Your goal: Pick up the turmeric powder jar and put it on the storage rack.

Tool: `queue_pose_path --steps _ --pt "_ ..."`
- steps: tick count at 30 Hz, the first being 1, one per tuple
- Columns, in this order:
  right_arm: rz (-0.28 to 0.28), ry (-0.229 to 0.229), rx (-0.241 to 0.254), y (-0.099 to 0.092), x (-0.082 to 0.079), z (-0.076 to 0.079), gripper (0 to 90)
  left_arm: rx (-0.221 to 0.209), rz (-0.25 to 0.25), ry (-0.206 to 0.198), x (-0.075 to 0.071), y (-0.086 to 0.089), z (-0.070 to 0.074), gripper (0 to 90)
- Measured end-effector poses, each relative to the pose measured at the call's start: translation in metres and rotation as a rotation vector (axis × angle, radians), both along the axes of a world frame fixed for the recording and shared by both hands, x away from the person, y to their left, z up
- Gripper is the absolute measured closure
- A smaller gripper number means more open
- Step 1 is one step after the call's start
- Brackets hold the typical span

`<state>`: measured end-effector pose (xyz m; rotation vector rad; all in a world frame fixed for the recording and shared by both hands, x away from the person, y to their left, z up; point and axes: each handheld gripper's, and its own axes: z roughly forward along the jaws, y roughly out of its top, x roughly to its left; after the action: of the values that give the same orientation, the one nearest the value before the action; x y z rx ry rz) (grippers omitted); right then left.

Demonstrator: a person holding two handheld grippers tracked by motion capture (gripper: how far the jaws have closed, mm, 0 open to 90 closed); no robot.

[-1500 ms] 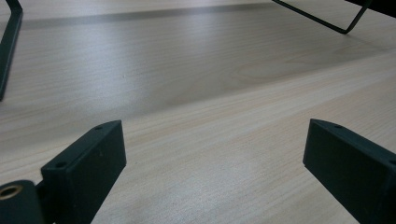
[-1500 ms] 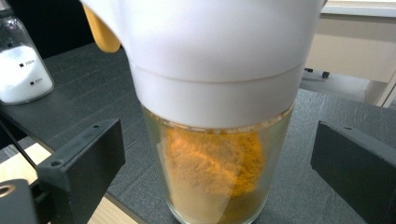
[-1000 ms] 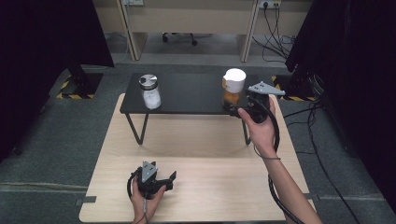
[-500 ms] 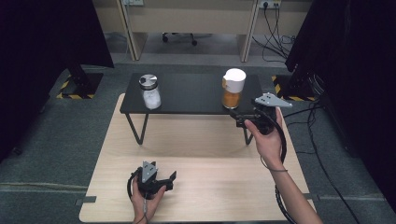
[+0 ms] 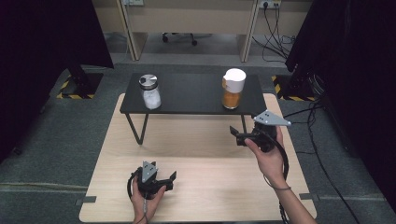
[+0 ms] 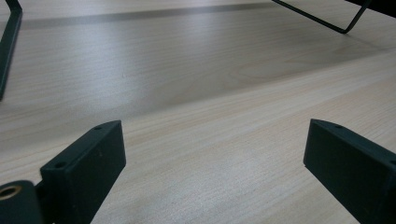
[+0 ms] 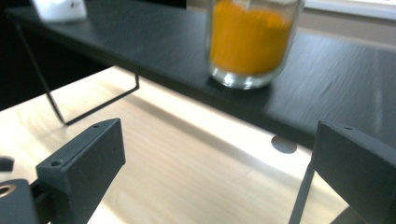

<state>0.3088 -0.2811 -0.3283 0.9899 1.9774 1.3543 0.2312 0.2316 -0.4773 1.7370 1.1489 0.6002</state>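
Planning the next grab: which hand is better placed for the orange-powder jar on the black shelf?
Right. The right gripper hangs open just below the shelf edge, facing the orange-powder jar. The left gripper sits open, low on the wooden table, well away from it.

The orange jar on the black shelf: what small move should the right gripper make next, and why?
Probably bring the right gripper forward and up toward the orange jar. Its jaws stand open with nothing between them, and it hangs below and in front of the shelf, apart from the jar. In the right gripper view the jar sits above the jaws, so they must rise to flank it.
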Motion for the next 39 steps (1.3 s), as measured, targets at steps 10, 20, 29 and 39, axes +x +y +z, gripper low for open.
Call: queue_pose_path --steps 10,20,29,39 --pt "0.01 0.035 -0.03 -0.003 -0.02 -0.038 3.4 0.0 0.002 0.0 0.0 0.0 0.0 5.0" --pt "-0.005 0.091 -0.049 -0.009 -0.027 -0.075 3.3 0.001 0.002 0.002 0.0 -0.001 0.0 5.0" --pt "0.004 0.153 -0.063 -0.015 -0.037 -0.103 3.7 0.003 0.002 0.001 0.0 -0.001 0.0 5.0" --pt "-0.002 0.188 -0.073 -0.02 -0.046 -0.121 3.9 0.003 0.001 0.002 0.0 -0.002 0.0 5.0"
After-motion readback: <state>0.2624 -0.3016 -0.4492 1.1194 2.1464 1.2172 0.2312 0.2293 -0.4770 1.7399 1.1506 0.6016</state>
